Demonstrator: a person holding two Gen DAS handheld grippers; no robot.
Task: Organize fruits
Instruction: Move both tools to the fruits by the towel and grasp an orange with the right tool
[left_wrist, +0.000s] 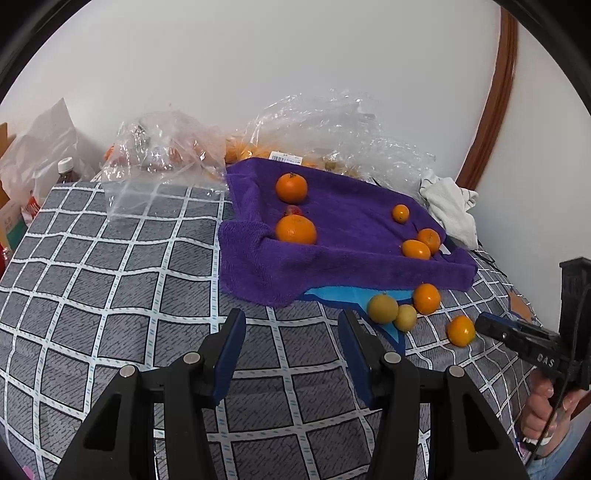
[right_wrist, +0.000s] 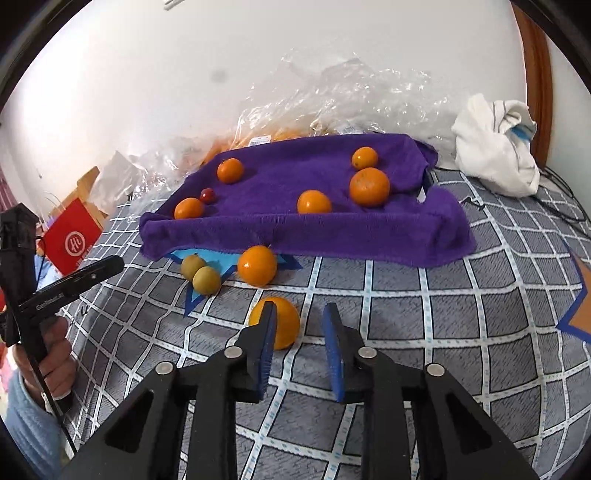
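A purple towel (left_wrist: 343, 236) (right_wrist: 295, 221) lies on the checked bed cover and holds several oranges (left_wrist: 295, 229) (right_wrist: 369, 186) and a small red fruit (right_wrist: 208, 195). In front of it lie two yellow-green fruits (left_wrist: 382, 308) (right_wrist: 206, 280) and two loose oranges (left_wrist: 426, 298) (right_wrist: 257, 266). My right gripper (right_wrist: 300, 314) is open, with the nearest orange (right_wrist: 286, 323) just beyond and partly behind its left finger (right_wrist: 266, 332). My left gripper (left_wrist: 291, 321) is open and empty over the bare cover, left of the loose fruits.
Clear plastic bags (left_wrist: 314, 125) (right_wrist: 351, 96) with more oranges lie against the wall behind the towel. A white cloth (left_wrist: 452, 210) (right_wrist: 495, 147) is bunched at the right. A bottle (left_wrist: 65, 170) and a red box (right_wrist: 72, 240) stand off the left edge.
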